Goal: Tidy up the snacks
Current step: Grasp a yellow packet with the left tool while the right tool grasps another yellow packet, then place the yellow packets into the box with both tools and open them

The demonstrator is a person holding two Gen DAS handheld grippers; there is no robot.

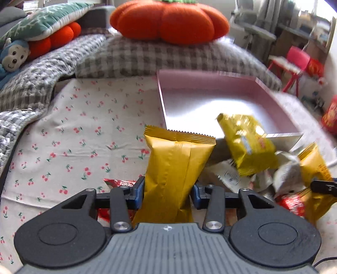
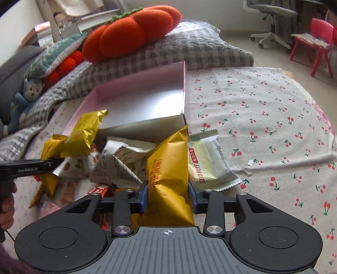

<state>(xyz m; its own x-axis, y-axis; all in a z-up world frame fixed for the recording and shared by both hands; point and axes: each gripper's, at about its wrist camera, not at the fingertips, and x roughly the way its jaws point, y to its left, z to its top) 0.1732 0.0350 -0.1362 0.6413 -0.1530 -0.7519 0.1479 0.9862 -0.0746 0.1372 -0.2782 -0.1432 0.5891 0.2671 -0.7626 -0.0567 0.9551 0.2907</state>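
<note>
My left gripper [image 1: 168, 192] is shut on a gold snack packet [image 1: 174, 168], held upright above the cherry-print cloth. My right gripper [image 2: 167, 192] is shut on another gold snack packet [image 2: 168, 168] with red lettering. An empty pink shallow box [image 1: 210, 84] lies ahead on the bed; it also shows in the right wrist view [image 2: 134, 84]. A crumpled gold packet [image 1: 246, 141] leans on its near wall. A pile of white, gold and red packets [image 2: 118, 160] lies in front of the box. The left gripper's body [image 2: 27, 167] shows at the left in the right wrist view.
A pale green-white packet [image 2: 210, 160] lies right of the pile. An orange pumpkin cushion [image 1: 168, 21] rests on a grey checked pillow [image 1: 168, 57] behind the box. A monkey plush [image 1: 10, 57] sits far left. A red chair [image 2: 320, 40] and an office chair [image 2: 271, 19] stand beyond the bed.
</note>
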